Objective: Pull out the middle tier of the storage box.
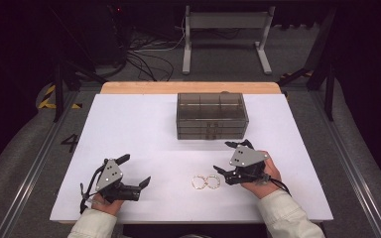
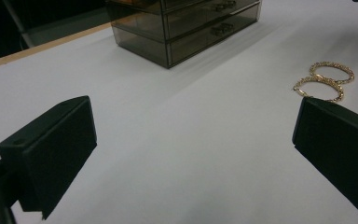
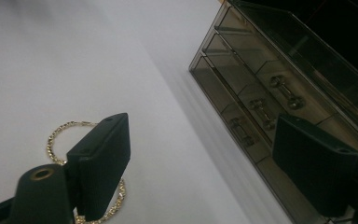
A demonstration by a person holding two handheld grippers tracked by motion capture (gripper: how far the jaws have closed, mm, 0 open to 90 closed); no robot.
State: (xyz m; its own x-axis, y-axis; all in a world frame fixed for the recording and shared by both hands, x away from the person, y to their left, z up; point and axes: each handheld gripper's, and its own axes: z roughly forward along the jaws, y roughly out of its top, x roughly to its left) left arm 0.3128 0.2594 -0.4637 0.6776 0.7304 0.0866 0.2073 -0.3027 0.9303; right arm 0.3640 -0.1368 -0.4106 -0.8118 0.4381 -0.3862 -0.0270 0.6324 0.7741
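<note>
Reaching for the gold rings with the nearer, right-hand jaws

Lying flat on the white surface point(image 1: 144, 124), the two gold chain rings point(image 1: 206, 182) are sitting side by side and touching, so that together they are forming a short figure of eight whose long axis is running from one gripper toward the other. The right gripper point(image 1: 225, 158) is standing just beside them, with the rings lying just off its lower jaw tip; in the right gripper view that jaw is overlapping the near ring point(image 3: 58, 135), while the other jaw is pointing toward the smoky drawer box point(image 1: 212, 115). Its jaws are standing well apart and holding nothing. The left gripper point(image 1: 136, 171) is resting well apart from the rings, which are lying beyond its right-hand jaw in the left gripper view point(image 2: 325, 80); its jaws are gaping wide and empty. Judging from this, the right hand is the nearer one, and it is needing to swing its jaws down and across the pair.
</note>
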